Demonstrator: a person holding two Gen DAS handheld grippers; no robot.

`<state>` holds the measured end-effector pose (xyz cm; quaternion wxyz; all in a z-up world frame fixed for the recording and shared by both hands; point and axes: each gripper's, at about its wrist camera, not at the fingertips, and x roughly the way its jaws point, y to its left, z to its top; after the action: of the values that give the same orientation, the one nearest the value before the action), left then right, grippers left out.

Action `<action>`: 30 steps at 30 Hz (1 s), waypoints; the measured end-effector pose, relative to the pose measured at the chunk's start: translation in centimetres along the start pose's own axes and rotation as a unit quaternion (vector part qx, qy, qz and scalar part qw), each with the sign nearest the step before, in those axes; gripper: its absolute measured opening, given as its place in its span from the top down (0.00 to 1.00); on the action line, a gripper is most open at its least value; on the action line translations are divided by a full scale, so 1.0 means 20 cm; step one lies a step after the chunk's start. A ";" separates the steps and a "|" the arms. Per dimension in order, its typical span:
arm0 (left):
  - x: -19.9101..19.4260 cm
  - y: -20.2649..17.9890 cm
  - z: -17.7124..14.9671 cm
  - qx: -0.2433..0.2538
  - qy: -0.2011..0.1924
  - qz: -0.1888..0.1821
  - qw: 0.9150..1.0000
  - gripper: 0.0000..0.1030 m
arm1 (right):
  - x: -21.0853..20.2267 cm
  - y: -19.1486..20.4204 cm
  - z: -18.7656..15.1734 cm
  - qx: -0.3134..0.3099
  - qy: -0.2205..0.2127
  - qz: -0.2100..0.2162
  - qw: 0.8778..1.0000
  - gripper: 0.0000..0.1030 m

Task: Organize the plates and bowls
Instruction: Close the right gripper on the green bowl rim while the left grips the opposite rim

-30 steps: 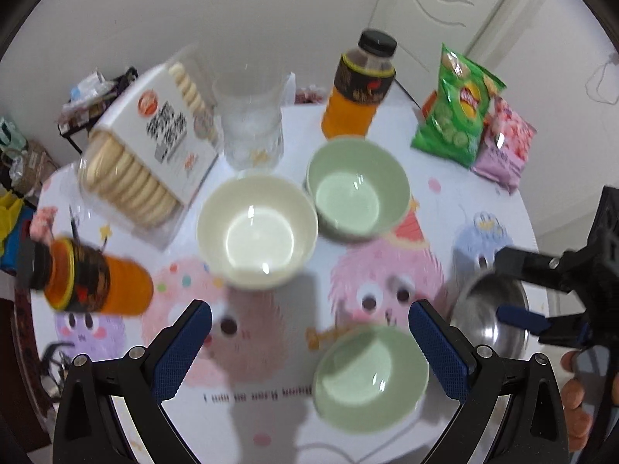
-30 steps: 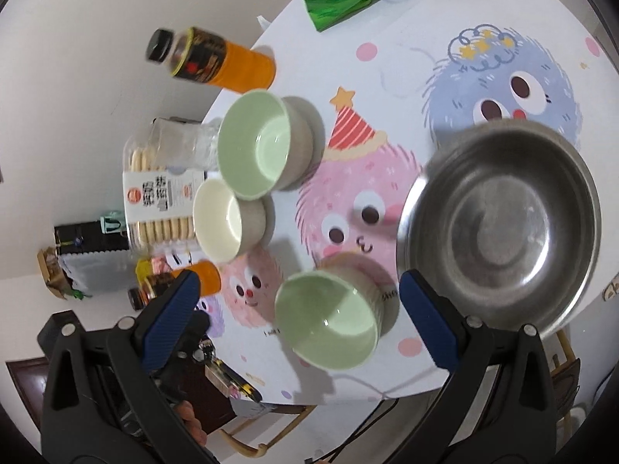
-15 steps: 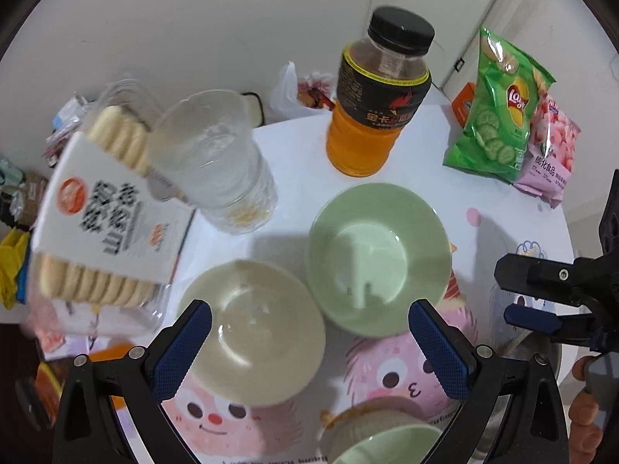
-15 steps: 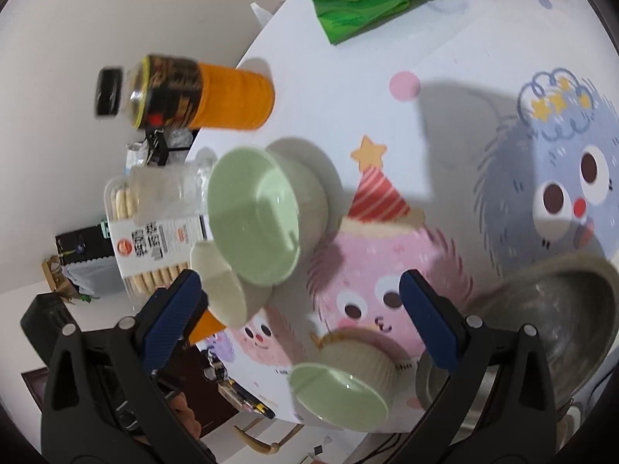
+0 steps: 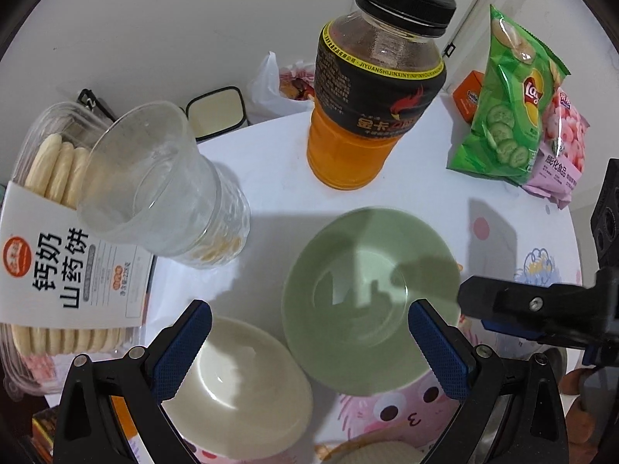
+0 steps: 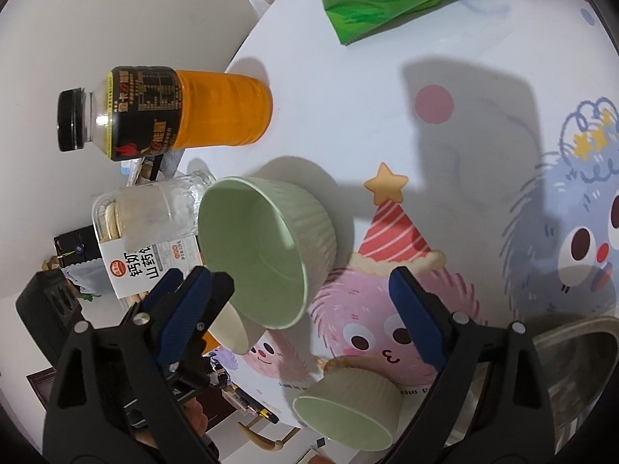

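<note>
A light green bowl stands on the cartoon tablecloth. My left gripper is open just above it, its right fingertip over the rim. A cream bowl sits beside it, under my left finger. A second green bowl and a steel bowl lie nearer in the right wrist view. My right gripper is open and empty, hovering over the pink monster print next to the green bowl. It shows at the right edge of the left wrist view.
An orange drink bottle stands behind the green bowl. A clear glass and a biscuit pack are at the left. A green chips bag and a pink snack bag lie at the right.
Both grippers have moved forward and lower towards the far green bowl, which now looms larger. The near green bowl and the steel bowl have slid to the bottom of the views.
</note>
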<state>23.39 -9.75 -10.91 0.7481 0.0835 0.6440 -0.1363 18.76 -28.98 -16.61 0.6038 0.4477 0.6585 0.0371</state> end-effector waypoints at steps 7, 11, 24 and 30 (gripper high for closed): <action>0.06 -0.02 0.06 0.008 0.008 -0.004 1.000 0.07 | 0.04 -0.01 0.04 -0.001 -0.001 -0.013 1.000 0.27; 0.08 -0.04 0.07 0.013 0.017 -0.010 1.000 0.23 | 0.06 -0.01 0.06 -0.007 0.001 -0.017 1.000 0.33; 0.17 -0.11 0.10 0.032 0.040 -0.014 0.999 0.50 | 0.09 -0.04 0.08 0.000 0.006 -0.019 1.000 0.38; 0.22 -0.11 0.12 0.028 0.053 -0.019 0.998 0.52 | 0.12 -0.01 0.08 -0.012 0.004 -0.038 0.999 0.54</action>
<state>25.47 -12.93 -14.76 0.7074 0.0989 0.6804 -0.1638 20.22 -28.43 -18.97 0.6077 0.4146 0.6769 0.0239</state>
